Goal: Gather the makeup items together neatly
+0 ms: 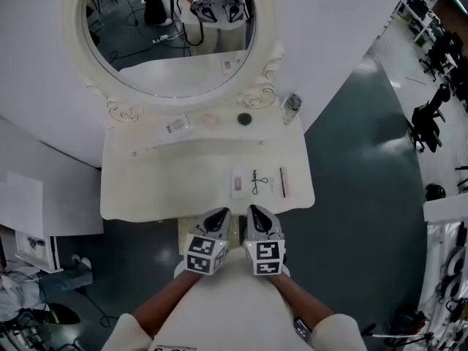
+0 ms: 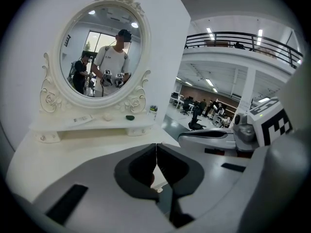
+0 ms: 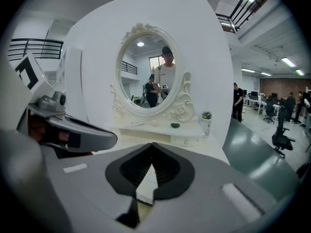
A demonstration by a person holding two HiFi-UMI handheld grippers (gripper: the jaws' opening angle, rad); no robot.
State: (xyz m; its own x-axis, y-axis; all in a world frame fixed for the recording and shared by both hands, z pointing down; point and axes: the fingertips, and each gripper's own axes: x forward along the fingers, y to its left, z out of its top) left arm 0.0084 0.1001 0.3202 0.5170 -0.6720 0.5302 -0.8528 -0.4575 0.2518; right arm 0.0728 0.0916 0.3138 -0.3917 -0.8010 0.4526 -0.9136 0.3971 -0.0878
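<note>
Both tongs were clamped shut with nothing between their jaws: the left gripper (image 1: 219, 213) and the right gripper (image 1: 257, 212) hung side by side just off the front edge of the dressing table (image 1: 168, 185), touching none of the makeup. As far as the head view showed, the gathering looked barely begun, or at most half done, since the items lay in 2 separate groups. On the raised shelf (image 1: 139, 146) under the oval mirror (image 1: 73, 20), 3 pieces sat spread along a line: a pale tube (image 1: 178, 126) at the left, a light round compact (image 1: 211, 120) beside it and a dark round pot (image 1: 244, 118) further right, with a small bottle (image 1: 292, 107) apart at the shelf's right end. Down on the tabletop, near the front right, a flat pinkish palette (image 1: 238, 183), an eyelash curler (image 1: 256, 182) and a slim reddish pencil (image 1: 283, 182) lay roughly parallel and close together, which read as the tidier cluster. What seemed left was to bring the shelf pieces down beside that front group, or the reverse, and to line everything up.
</note>
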